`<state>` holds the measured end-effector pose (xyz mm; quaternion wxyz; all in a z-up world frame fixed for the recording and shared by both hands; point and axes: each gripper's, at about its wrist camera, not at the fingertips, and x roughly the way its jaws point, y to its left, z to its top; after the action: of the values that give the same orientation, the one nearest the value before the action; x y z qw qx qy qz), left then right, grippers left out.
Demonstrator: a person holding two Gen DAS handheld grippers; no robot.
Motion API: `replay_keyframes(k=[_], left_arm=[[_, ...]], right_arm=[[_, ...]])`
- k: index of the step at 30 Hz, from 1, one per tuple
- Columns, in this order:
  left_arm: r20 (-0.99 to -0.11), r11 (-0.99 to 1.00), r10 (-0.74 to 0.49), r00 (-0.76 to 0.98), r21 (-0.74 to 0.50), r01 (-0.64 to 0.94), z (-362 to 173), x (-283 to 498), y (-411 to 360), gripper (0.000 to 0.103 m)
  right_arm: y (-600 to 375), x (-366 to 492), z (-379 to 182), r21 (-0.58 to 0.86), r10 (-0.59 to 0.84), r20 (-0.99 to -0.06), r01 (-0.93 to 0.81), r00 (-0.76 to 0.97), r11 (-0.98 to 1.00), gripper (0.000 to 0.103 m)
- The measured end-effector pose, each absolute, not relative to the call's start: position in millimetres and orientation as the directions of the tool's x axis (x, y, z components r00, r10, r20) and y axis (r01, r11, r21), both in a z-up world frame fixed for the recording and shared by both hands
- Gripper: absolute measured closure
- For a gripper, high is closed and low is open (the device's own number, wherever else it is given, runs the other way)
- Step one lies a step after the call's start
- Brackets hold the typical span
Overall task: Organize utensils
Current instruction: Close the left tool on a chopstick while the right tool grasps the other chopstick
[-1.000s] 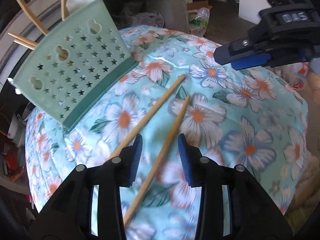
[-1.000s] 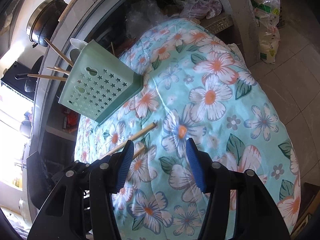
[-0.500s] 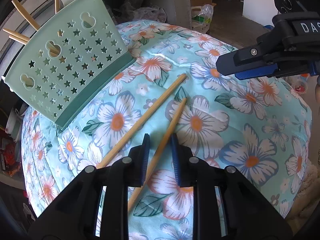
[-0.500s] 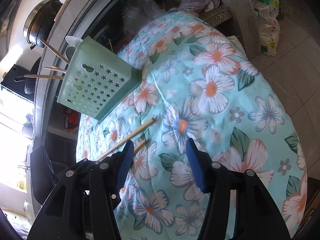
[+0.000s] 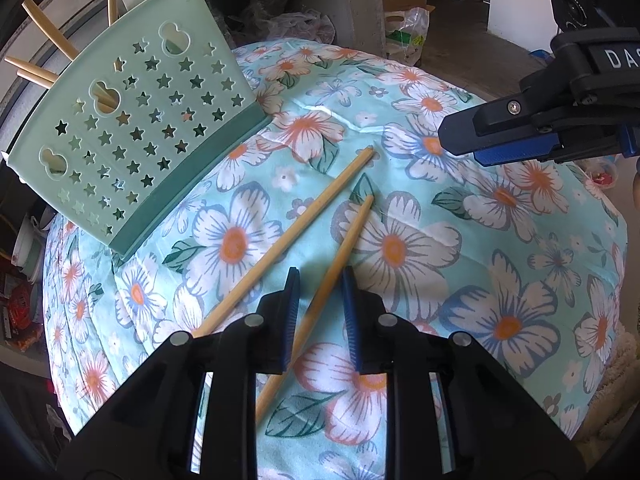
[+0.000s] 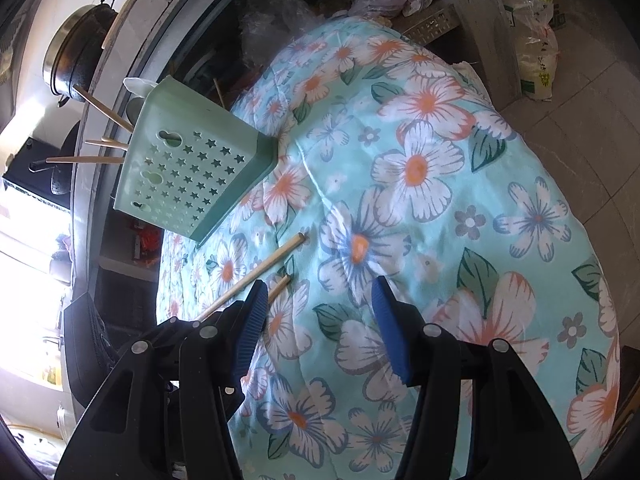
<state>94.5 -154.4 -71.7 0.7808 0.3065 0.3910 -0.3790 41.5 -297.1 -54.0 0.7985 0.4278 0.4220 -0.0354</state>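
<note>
Two wooden chopsticks lie on the floral tablecloth [image 5: 500, 240]. My left gripper [image 5: 319, 280] straddles the right chopstick [image 5: 344, 240]; its jaws stand narrowly apart around it, with a small gap on each side. The left chopstick [image 5: 288, 244] lies just beside the left finger. A green perforated utensil holder [image 5: 132, 136] stands at the far left with several chopsticks and a white spoon in it. My right gripper [image 6: 318, 312] is open and empty, hovering over the cloth right of the chopsticks [image 6: 280, 256]; it also shows in the left wrist view [image 5: 500, 140].
The holder also shows in the right wrist view [image 6: 192, 176]. A black pot [image 6: 76, 56] sits on the counter behind it. Plastic bags [image 6: 536, 40] stand on the floor beyond the table's far edge.
My left gripper has closed from wide open to narrowly apart around the right chopstick and moved slightly forward. The right gripper has barely moved.
</note>
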Motion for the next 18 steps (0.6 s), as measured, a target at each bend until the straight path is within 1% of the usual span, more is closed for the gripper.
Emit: replay_keyframes(k=[18], left_arm=[[-0.839,0.528,-0.352,0.414,0.187,0.828,-74.6,101.1,-161.6,0.083]], right_arm=[[-302.2,38.0,-59.4,0.671,0.320,-0.697,0.428,0.641,0.605,0.049]])
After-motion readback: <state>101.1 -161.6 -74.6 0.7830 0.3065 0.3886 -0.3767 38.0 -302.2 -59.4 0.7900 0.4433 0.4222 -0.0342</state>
